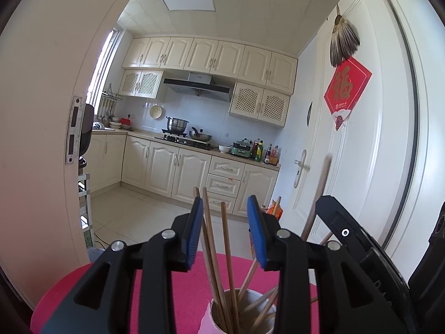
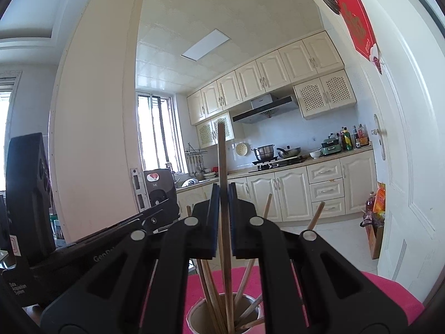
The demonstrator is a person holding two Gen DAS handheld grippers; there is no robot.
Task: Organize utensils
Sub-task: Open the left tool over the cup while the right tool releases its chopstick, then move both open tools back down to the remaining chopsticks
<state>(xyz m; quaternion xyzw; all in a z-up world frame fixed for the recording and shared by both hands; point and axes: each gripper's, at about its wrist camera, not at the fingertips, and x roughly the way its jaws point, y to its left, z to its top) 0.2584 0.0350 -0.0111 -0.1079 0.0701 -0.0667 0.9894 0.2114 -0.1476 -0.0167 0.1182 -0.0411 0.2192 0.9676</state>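
A pale pink cup (image 1: 207,318) stands on a pink cloth and holds several wooden chopsticks (image 1: 226,253) that lean apart. My left gripper (image 1: 225,203) is open just above the cup, its blue pads either side of two or three upright chopsticks without clamping them. My right gripper (image 2: 224,192) is shut on one long dark chopstick (image 2: 222,156), held upright with its lower end inside the cup (image 2: 194,310). That chopstick also shows blurred in the left wrist view (image 1: 319,192), beside the right gripper's black body (image 1: 361,245).
The pink cloth (image 1: 186,284) covers a round table that ends close behind the cup. An open white door (image 1: 361,153) stands to the right and a door frame (image 1: 41,139) to the left. The kitchen with cabinets (image 1: 178,164) lies beyond. The left gripper's body (image 2: 83,239) shows at left.
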